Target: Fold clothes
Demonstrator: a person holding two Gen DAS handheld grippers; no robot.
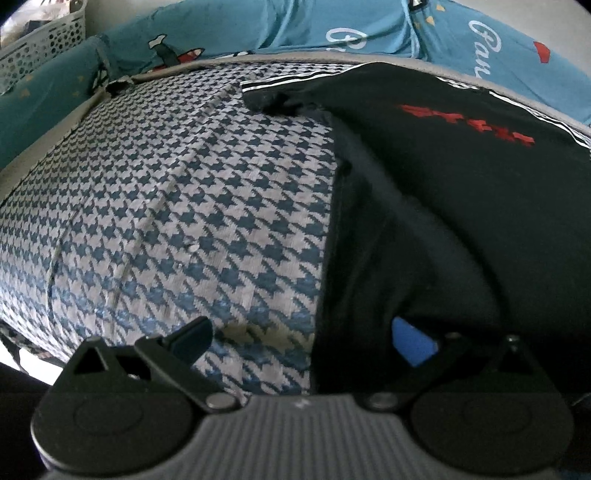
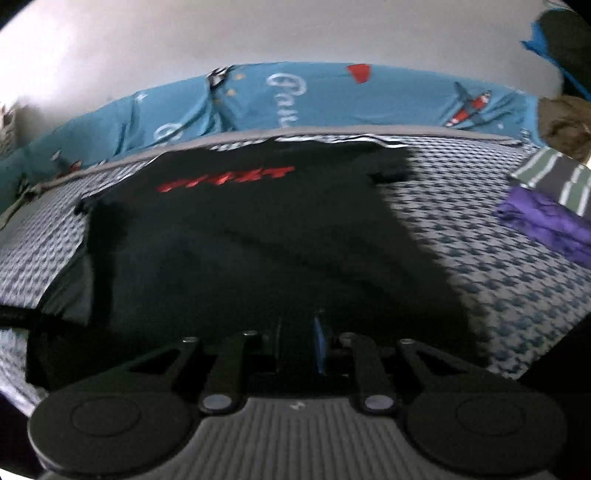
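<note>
A black T-shirt (image 1: 461, 192) with a line of red lettering (image 2: 225, 180) lies spread on a bed covered by a blue-and-grey houndstooth bedspread (image 1: 166, 206). The shirt's cloth is matt and soft, rumpled into shallow folds, with thin white stripes along its far hem or sleeve edge. The bedspread looks coarsely woven, with a few long creases running across it and a plain grey border at the far side.

The left hand-held gripper (image 1: 306, 341) stands wide open at the shirt's near left edge: its left finger (image 1: 192, 338) is over bare houndstooth, while the right finger, with a blue pad (image 1: 412, 341), sits against or under the black fabric. It holds nothing that can be seen.

The right hand-held gripper (image 2: 299, 345) has its fingers drawn close together at the shirt's near edge, a blue pad (image 2: 319, 345) showing on one of them. Dark fabric fills the narrow gap, but the picture is blurred and I cannot tell whether the shirt is actually pinched.

Beyond the bed's far edge runs a teal quilt (image 1: 258, 26) printed with aeroplanes and white script. A perforated plastic basket (image 1: 44, 44) stands at the far left. On the right side of the bed lie a purple folded garment (image 2: 546, 221) and a green-and-white striped one (image 2: 550, 177) just behind it.
</note>
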